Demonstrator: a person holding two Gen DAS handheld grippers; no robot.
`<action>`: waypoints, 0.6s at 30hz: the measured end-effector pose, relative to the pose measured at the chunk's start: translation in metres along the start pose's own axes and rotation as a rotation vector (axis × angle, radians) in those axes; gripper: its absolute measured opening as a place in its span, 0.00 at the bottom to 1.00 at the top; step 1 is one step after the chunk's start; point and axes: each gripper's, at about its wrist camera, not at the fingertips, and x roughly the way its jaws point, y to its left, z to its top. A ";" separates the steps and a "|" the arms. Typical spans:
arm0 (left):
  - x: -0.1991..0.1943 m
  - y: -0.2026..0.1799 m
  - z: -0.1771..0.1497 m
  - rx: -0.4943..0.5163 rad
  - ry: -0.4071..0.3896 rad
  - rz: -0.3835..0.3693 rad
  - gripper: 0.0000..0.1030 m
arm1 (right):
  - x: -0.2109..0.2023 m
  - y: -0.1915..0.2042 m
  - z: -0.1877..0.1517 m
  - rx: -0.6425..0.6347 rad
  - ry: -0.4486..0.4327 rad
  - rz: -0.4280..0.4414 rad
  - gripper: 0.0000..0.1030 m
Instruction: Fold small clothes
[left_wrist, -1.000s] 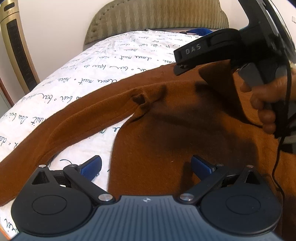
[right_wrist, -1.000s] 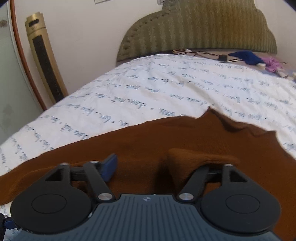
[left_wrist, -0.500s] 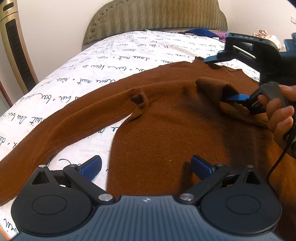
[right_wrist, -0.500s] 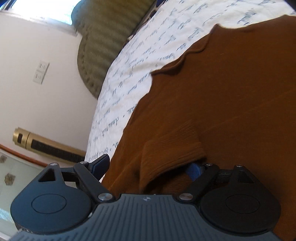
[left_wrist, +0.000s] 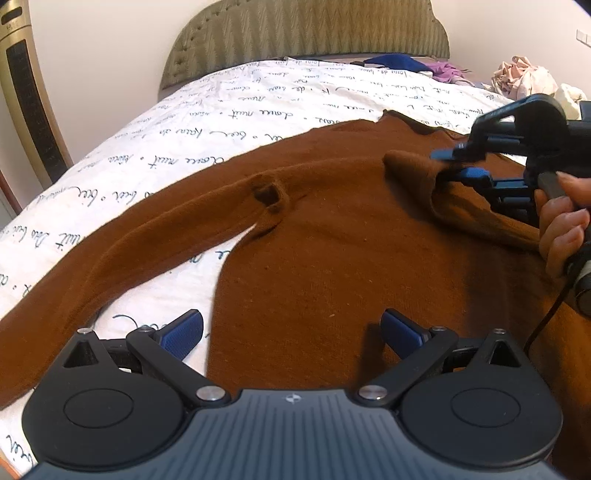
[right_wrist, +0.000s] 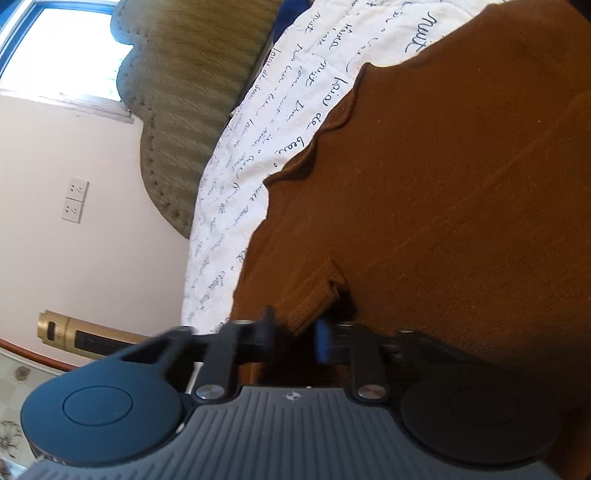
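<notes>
Brown knit sweater (left_wrist: 332, 236), long axis left–right across the bed (left_wrist: 258, 99): right gripper (left_wrist: 456, 164) closing on its folded cuff (left_wrist: 413, 173) (far right); left gripper (left_wrist: 291, 328) open, near hem.

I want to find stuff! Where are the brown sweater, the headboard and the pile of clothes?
sweater (left_wrist: 332, 258), left wrist view, middle of its body.
headboard (left_wrist: 303, 33), left wrist view, its padded front.
pile of clothes (left_wrist: 524, 79), left wrist view, its crumpled top.
</notes>
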 end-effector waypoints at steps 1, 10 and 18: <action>-0.001 0.001 0.000 -0.004 -0.004 0.003 1.00 | 0.000 0.003 -0.001 -0.022 -0.008 -0.009 0.15; -0.003 0.006 -0.001 -0.021 -0.005 0.019 1.00 | 0.015 0.076 -0.021 -0.413 -0.010 -0.028 0.12; -0.004 0.009 -0.002 -0.025 -0.003 0.026 1.00 | 0.044 0.117 -0.055 -0.659 0.045 -0.047 0.12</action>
